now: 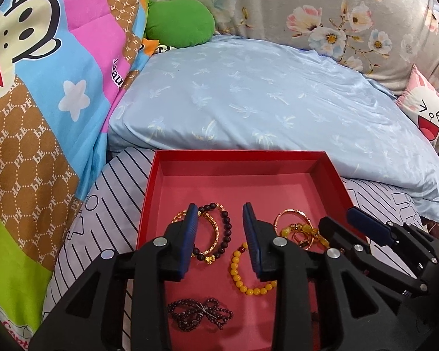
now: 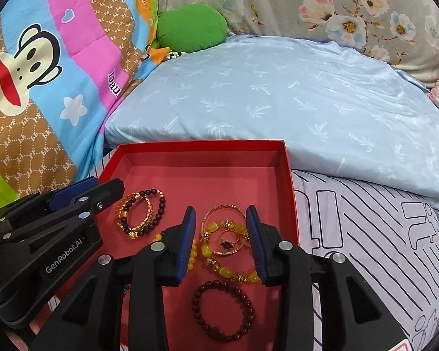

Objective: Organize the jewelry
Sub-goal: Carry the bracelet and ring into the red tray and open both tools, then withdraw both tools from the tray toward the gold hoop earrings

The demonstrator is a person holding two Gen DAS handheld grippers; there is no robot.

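A red tray (image 1: 237,158) (image 2: 202,150) lies on the bed and holds several pieces of jewelry. My left gripper (image 1: 221,213) is open and empty above a dark bead and gold bracelet pair (image 1: 216,231) (image 2: 140,215), with a yellow bead bracelet (image 1: 243,275) and a dark beaded bow (image 1: 200,316) nearer. My right gripper (image 2: 221,215) is open and empty above a gold bangle (image 2: 219,210), a ring (image 2: 228,241) and a yellow stone bracelet (image 2: 228,272). A dark red bead bracelet (image 2: 222,310) lies close below. Each gripper shows in the other's view, the right one (image 1: 342,219) and the left one (image 2: 102,185).
The tray rests on a striped white sheet (image 2: 365,234). A light blue pillow (image 1: 263,96) lies behind it, a cartoon monkey quilt (image 1: 44,87) rises on the left, with a green cushion (image 1: 178,23) and a floral cover (image 1: 336,14) at the back.
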